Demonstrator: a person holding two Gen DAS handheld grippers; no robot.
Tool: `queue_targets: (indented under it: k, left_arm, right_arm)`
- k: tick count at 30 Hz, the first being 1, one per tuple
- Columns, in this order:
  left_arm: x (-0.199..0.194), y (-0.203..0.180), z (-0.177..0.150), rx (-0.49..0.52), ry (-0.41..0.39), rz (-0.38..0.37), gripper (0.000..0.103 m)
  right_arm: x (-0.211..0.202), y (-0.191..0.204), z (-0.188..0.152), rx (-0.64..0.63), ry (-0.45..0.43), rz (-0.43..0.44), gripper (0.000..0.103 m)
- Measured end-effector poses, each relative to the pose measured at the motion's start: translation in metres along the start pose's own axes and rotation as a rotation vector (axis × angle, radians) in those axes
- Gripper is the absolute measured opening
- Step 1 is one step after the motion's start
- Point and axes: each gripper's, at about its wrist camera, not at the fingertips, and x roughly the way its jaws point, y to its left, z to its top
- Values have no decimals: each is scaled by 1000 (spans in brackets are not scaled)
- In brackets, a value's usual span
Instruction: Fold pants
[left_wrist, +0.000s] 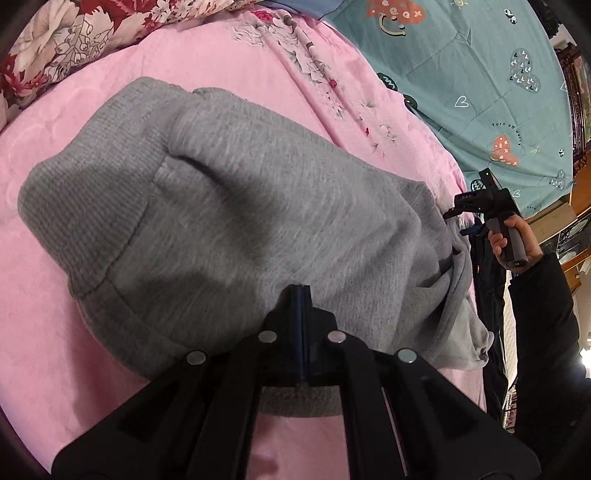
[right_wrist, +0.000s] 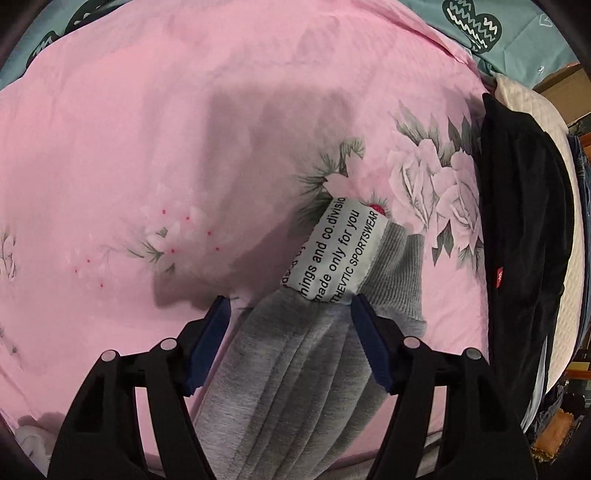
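Observation:
Grey sweatpants (left_wrist: 229, 221) lie bunched on a pink floral bedsheet (left_wrist: 44, 332), with the ribbed waistband at the left. My left gripper (left_wrist: 302, 291) is shut on the grey fabric at its near edge. In the right wrist view, a gathered part of the pants (right_wrist: 295, 369) with a white printed label (right_wrist: 336, 251) and a ribbed cuff lies between the blue pads (right_wrist: 369, 343) of my right gripper (right_wrist: 288, 306). The jaws stand wide open around the fabric, not pinching it. The right gripper also shows in the left wrist view (left_wrist: 480, 206), held in a hand at the pants' far right end.
A teal heart-print blanket (left_wrist: 480, 74) lies beyond the pink sheet. A red floral quilt (left_wrist: 55, 44) is at the upper left. A black garment (right_wrist: 524, 229) lies along the right edge of the bed. The person's dark sleeve (left_wrist: 543, 332) is at right.

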Motion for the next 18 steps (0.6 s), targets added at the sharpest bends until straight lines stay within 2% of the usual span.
queue_targets:
  k: [2,5,6,7,10,13,15,18]
  left_arm:
    - [0,0,0,-2,-1,-3,3]
    - [0,-1,-1,2,-5,3,3]
    - [0,-1,-2,3,-6,6,3]
    - [0,-2,-2,5,-7,8,3]
    - [-1,-3,-3,11,-13,17,3]
    - [-1,-3,-4,14,-15,20,3]
    - [-1,-3,-3,12,-15,17,3]
    - [-1,-2,-3,8,-14,12,3]
  right_arm:
    - [3,-13,-5,18,10,19,66]
    - [2,-29,-11,24,-26,19,30]
    - [1,-34,-14,31,-31,37,13]
    - [-4,-42,-19,39,-43,79,7]
    - [-31,-63,-35,41,-117,126,7]
    - [-70,-102,-62,53,-202,200,7]
    - [-95,-141,-91,73,-253,271,7]
    - [-121,-173,-133,105,-290,369,7]
